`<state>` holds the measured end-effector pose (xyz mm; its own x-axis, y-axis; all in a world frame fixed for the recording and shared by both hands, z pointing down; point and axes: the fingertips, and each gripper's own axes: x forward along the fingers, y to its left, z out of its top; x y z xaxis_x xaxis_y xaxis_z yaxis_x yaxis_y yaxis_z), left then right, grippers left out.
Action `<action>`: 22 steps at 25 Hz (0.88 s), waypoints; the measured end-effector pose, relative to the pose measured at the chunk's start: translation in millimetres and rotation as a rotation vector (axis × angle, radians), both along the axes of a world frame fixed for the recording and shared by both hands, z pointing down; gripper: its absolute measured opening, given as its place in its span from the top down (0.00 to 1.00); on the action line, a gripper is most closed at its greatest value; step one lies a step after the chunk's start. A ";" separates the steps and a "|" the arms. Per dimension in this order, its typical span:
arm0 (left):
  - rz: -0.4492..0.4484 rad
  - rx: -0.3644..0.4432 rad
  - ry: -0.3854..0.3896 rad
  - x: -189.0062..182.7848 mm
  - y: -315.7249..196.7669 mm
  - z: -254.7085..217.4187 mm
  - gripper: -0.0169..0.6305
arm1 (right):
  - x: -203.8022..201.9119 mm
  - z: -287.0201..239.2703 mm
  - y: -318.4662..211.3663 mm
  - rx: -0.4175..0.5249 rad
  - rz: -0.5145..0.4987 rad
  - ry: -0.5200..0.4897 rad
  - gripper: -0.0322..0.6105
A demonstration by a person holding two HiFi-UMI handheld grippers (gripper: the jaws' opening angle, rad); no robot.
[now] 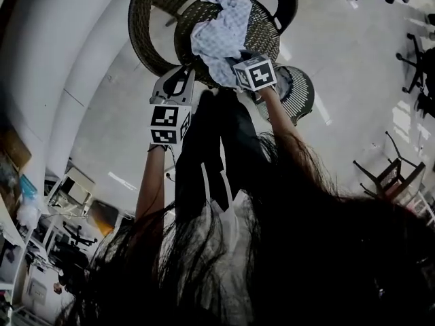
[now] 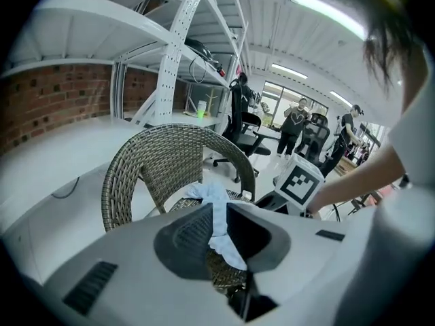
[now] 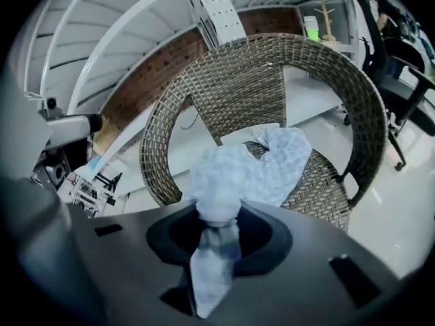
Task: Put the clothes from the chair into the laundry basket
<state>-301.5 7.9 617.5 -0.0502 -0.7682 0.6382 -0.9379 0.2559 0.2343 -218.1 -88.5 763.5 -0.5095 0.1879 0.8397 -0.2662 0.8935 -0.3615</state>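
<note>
A round chair of brown woven wicker [image 1: 143, 32] with a curved back stands on the pale floor [image 1: 340, 39]. Just beside it, on the person's right, is a round white basket with a slotted wall [image 1: 299, 94].

A crumpled garment of pale blue checked cloth [image 1: 221, 36] lies on the seat of the chair. Its bulk rests on the wicker, and its long axis goes from the back part of the seat over the front edge, toward the person. The near end is drawn into two narrow strands, one to each gripper.

The right gripper [image 3: 217, 226] points steeply down at the seat. Its fingers [image 3: 258, 240] are almost together and pinch one bunched strand of the garment. The cloth swells wide above the pinch, and a thin tail of it hangs down on the near side of the fingers.

The left gripper [image 2: 217, 216] is just beside the right one, at the front edge of the seat, and it points less steeply. Its fingers [image 2: 190, 233] stand close together with only a narrow gap, and a fold of the same garment is pressed in this gap. The cloth spreads out again below the ribbed pads.
</note>
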 end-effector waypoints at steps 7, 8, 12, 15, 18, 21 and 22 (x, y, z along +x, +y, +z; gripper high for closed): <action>0.027 0.024 -0.013 10.3 7.3 -25.6 0.86 | 10.1 -67.7 10.4 -0.015 0.101 -0.106 0.77; 0.031 0.030 -0.014 12.5 8.1 -30.9 0.86 | 11.5 -78.6 11.8 -0.015 0.109 -0.121 0.77; 0.045 0.067 -0.019 21.2 8.9 -57.0 0.86 | 19.8 -122.7 15.9 -0.013 0.144 -0.171 0.77; 0.056 0.094 -0.029 22.6 9.5 -76.7 0.86 | 24.8 -152.6 19.1 -0.022 0.190 -0.204 0.77; 0.067 0.119 -0.037 24.8 9.5 -94.6 0.86 | 32.6 -179.2 18.8 -0.030 0.258 -0.246 0.77; 0.080 0.137 -0.045 28.9 13.1 -109.8 0.86 | 42.5 -202.6 19.8 -0.029 0.327 -0.283 0.77; 0.086 0.142 -0.046 30.6 15.2 -114.0 0.86 | 45.8 -209.8 21.0 -0.027 0.347 -0.295 0.77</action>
<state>-270.9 23.1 503.5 -0.0073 -0.8531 0.5218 -0.9656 0.1417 0.2182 -172.4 -67.5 553.6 -0.7627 -0.0162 0.6465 -0.4303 0.7590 -0.4887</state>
